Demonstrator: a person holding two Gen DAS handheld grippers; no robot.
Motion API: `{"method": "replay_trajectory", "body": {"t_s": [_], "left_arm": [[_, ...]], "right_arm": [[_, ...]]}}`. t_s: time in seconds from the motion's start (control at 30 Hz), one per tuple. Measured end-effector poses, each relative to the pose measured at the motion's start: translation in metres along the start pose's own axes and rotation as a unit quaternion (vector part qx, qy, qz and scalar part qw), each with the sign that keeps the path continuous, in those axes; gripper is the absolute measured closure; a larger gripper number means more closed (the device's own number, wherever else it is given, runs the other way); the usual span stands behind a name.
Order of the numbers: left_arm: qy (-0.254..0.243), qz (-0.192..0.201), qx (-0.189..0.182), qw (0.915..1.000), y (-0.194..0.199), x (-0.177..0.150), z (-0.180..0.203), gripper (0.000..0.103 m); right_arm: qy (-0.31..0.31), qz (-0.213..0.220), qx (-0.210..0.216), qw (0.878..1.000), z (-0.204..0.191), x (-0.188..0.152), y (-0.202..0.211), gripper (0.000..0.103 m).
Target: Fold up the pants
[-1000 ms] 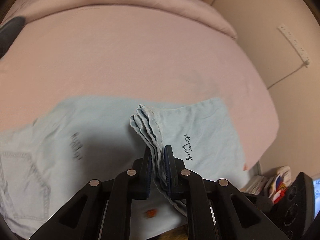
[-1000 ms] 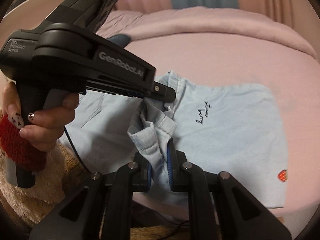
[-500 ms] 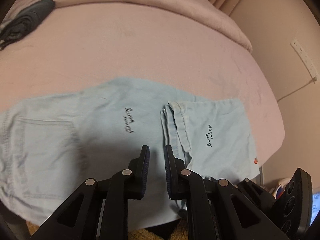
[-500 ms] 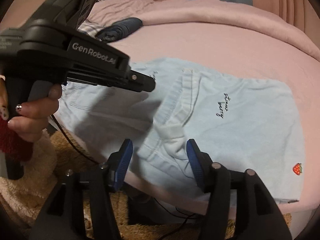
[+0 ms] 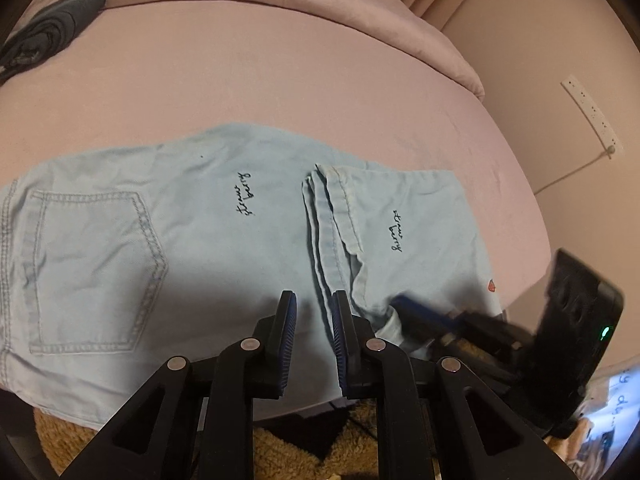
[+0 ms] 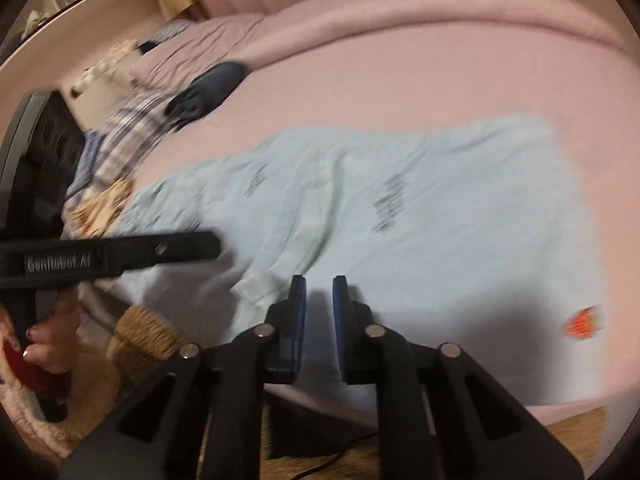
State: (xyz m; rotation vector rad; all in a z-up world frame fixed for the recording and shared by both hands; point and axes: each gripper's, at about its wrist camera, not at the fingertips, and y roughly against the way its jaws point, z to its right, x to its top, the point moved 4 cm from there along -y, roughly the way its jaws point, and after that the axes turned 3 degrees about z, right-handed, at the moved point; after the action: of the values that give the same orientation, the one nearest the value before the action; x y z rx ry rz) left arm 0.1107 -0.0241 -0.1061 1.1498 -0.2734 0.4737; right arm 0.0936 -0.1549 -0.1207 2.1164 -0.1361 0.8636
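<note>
1. Pants [image 5: 192, 240], pale blue, lie flat on the pink bed [image 5: 280, 92], ahead of both tongs, with the leg ends folded over onto the upper part.
2. The folded leg hems [image 5: 332, 208] sit just ahead of the left tongs [image 5: 314, 312], running away from them; a back pocket [image 5: 92, 268] lies to their left, and small dark lettering [image 5: 245, 199] is further ahead.
3. The left tongs stand slightly apart, gripping nothing, their blue pads above the cloth near the bed's near edge.
4. The right tongs [image 6: 319, 300] are likewise a little apart and empty, hovering over the folded leg, with a small red strawberry mark [image 6: 584, 322] off to their right.
5. The right-wrist view is blurred; there the left tool's black body reaches in from the left, held by a hand [image 6: 48, 344].
6. A dark garment [image 5: 52, 28] lies far ahead-left of the left tongs, well apart from the pants.
</note>
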Motion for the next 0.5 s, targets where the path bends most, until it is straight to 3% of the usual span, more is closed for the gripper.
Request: {"method": "replay_trajectory", "body": {"t_s": [0.07, 0.13, 0.27, 0.5], "left_arm": [[-0.001, 0.0, -0.001, 1.0, -0.002, 0.001, 0.001, 0.089], [0.0, -0.002, -0.002, 1.0, -0.002, 0.0, -0.001, 0.089], [-0.009, -0.008, -0.004, 0.9999, -0.003, -0.006, 0.003, 0.089], [-0.025, -0.036, -0.043, 0.9981, -0.023, -0.011, 0.023, 0.089]], "right_arm": [[0.028, -0.012, 0.011, 0.999, -0.017, -0.012, -0.007, 0.092], [0.059, -0.021, -0.019, 0.998, -0.028, -0.022, -0.014, 0.091], [0.043, -0.025, -0.006, 0.999, -0.024, -0.025, -0.011, 0.091], [0.025, -0.023, 0.007, 0.999, -0.024, -0.029, -0.015, 0.091]]}}
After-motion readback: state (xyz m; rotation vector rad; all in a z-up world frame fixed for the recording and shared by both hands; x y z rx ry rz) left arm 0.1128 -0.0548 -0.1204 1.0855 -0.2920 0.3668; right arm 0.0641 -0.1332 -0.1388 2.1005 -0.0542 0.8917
